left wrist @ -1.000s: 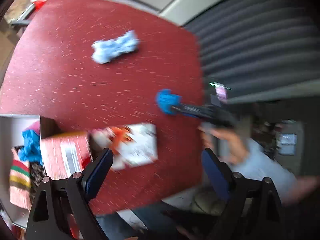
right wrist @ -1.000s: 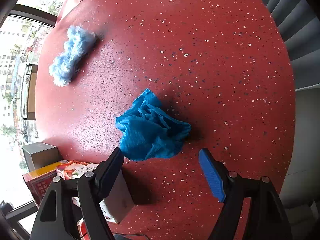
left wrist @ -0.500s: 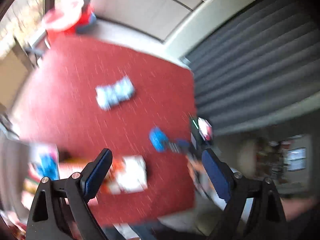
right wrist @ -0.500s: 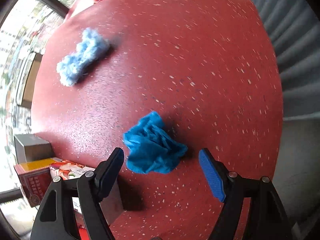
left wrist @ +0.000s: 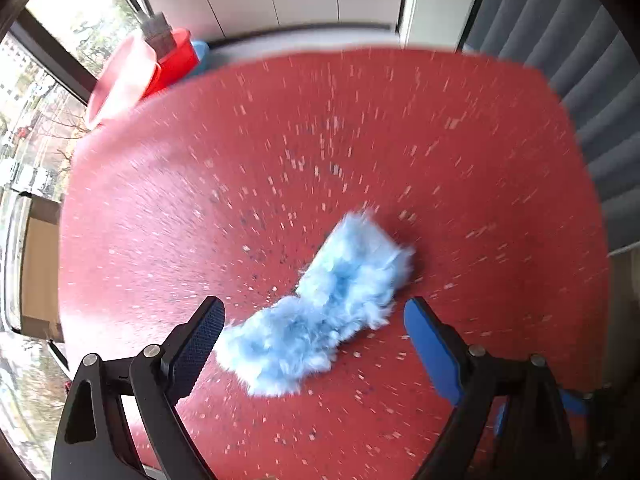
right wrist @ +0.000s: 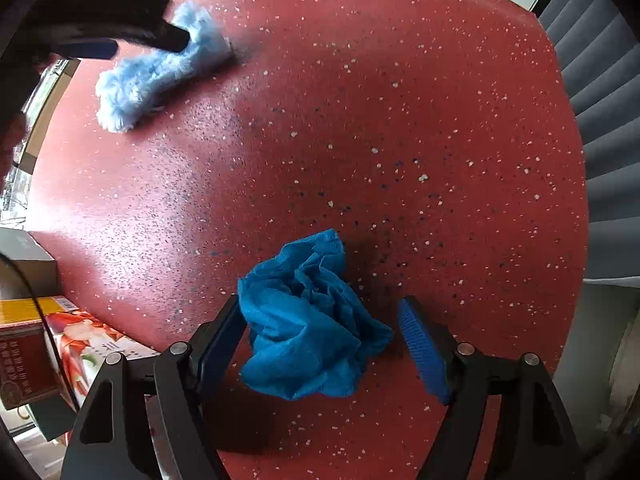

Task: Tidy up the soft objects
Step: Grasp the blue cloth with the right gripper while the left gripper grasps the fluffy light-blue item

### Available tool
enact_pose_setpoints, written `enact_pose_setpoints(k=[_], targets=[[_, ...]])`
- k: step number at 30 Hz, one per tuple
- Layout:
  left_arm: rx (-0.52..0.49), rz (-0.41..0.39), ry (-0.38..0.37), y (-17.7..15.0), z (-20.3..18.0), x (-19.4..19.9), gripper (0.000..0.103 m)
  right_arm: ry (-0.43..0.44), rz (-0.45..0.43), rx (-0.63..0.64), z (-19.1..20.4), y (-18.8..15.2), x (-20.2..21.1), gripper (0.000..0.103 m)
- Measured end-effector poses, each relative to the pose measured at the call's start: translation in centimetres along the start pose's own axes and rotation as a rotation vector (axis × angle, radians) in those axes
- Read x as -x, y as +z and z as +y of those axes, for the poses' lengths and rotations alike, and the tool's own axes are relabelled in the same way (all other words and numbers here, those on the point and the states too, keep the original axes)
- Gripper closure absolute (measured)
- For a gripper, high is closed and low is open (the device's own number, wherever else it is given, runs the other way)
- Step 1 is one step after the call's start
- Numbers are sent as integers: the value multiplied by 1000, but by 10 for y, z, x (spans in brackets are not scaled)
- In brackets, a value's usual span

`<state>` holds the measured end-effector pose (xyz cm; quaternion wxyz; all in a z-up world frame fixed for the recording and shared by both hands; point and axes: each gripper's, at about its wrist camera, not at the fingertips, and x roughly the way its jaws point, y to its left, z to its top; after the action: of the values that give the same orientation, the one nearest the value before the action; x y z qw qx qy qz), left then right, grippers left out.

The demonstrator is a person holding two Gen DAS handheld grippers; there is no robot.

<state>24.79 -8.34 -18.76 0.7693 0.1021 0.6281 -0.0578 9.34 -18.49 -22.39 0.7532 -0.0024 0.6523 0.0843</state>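
A fluffy light-blue soft piece [left wrist: 324, 312] lies on the red speckled table [left wrist: 280, 140]. My left gripper [left wrist: 314, 330] is open, its jaws on either side of the piece's near end. In the right wrist view the same piece [right wrist: 156, 70] lies at the far left with the left gripper's fingers [right wrist: 120, 20] over it. A crumpled blue cloth [right wrist: 308, 320] lies between the open jaws of my right gripper [right wrist: 320, 340]; the cloth touches the left pad.
Printed cartons [right wrist: 60, 344] stand at the table's left edge in the right wrist view. A red basin [left wrist: 132, 76] sits beyond the table's far left. A grey ribbed sofa [left wrist: 592, 80] runs along the right side.
My left gripper has swung across the table from high up and come down around the fluffy light-blue piece. My right gripper has moved closer around the blue cloth.
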Motion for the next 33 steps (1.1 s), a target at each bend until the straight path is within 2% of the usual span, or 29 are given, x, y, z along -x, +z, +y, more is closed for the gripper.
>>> enact_pose_setpoints(k=[5,8,10,12,13,14,15,16,17,19,24,33], targets=[[-54,52,22,-2,-8,-31,10,6,3,13,1,2,-13,25],[-88,94,33,-1,-11,-44,9,-4,-6,9,2,6,-16,43],[-75,90,18,2,-10,-48,9,0,-17,-1,-2,8,-15,62],[-67,109,2,5,-9,-51,15,11,-17,-18,-5,11,-14,68],[-64,115,-17,8,-8,-52,29,12,-18,-23,-3,15,-12,71],[-58,119,-51,8,-7,-50,56,12,-20,-24,-3,18,-11,71],[-53,122,-91,7,-5,-43,66,15,-24,-22,-4,19,-7,72],[-63,125,-93,7,-8,-40,72,21,-30,-18,-4,20,-3,72],[-84,131,-52,6,-11,-38,74,26,-35,-15,-3,20,1,72],[-96,132,-38,2,-14,-32,75,32,-47,-18,-5,17,12,72],[-19,111,-123,-17,-6,-1,75,50,-55,-64,-13,9,35,72],[-2,34,-224,-67,-1,84,75,69,-52,-126,-16,-7,63,72]])
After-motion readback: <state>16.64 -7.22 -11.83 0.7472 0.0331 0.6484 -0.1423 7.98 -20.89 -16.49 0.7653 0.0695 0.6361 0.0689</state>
